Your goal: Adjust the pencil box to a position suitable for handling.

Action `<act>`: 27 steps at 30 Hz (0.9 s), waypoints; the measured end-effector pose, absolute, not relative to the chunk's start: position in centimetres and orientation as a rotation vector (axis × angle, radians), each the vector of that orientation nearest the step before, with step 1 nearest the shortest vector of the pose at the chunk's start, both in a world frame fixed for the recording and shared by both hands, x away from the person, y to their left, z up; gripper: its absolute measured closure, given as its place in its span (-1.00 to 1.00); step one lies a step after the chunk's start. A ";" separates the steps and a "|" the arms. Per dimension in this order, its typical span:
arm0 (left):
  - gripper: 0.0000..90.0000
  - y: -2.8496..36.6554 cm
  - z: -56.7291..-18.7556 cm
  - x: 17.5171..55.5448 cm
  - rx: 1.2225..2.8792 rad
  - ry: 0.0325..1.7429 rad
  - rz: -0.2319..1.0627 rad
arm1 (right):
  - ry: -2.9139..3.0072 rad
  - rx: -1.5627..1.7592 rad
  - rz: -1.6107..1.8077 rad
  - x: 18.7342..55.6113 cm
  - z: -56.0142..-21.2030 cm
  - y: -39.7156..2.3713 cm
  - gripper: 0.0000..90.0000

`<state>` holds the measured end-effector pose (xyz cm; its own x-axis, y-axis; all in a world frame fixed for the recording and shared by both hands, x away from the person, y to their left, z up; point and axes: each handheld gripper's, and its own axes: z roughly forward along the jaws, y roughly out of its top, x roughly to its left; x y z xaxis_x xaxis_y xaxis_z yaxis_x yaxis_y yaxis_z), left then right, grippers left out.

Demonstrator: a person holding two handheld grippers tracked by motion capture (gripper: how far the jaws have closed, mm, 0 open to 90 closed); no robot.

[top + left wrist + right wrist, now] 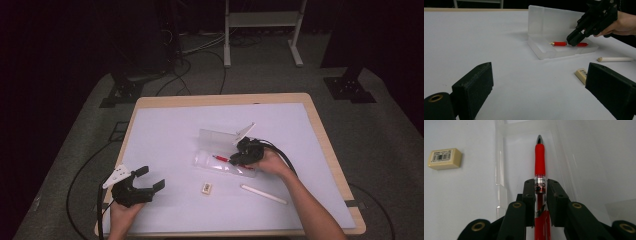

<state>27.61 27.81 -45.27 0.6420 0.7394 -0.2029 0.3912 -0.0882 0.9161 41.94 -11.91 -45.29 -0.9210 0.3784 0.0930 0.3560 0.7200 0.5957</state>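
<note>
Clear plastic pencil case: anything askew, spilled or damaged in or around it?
Nothing stands out. The clear plastic pencil case lies open and intact, the red pen straight inside it between the right gripper fingers; the rectangular cream eraser and white stick lie apart outside.

I see a grey carpeted floor [65, 135], black trailing cables [187, 67], a white metal frame [262, 22], and dark surroundings.

Blk 2-jaw grippers, brass screws, grey 3-cornered plates, blk cables; bare forearms.

Dim lab: cables [200, 55], stand bases [350, 87]
</note>
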 end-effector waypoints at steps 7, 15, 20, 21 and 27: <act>-0.84 27.8 -45.3 27.6 1.704 0.930 0.374 | 2.857 0.600 1.015 41.6 -44.5 -12.5 0.64; -0.84 27.7 -45.3 27.6 1.710 0.927 0.374 | 2.830 0.604 1.052 40.5 -43.5 -14.0 0.62; -0.84 27.6 -45.3 27.7 1.714 0.927 0.375 | 2.813 0.622 1.076 39.9 -43.0 -15.0 0.60; -0.84 27.6 -45.3 27.7 1.716 0.927 0.375 | 2.810 0.627 1.083 39.9 -43.0 -15.1 0.60; -0.84 27.7 -45.3 27.7 1.713 0.927 0.375 | 2.800 0.632 1.092 39.1 -42.6 -15.8 0.58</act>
<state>27.65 27.66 -45.32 0.6442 0.7384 -0.1992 0.3924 -0.0955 0.9148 39.11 -15.77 -42.62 -0.9130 0.3996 0.0821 0.3497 0.6629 0.6620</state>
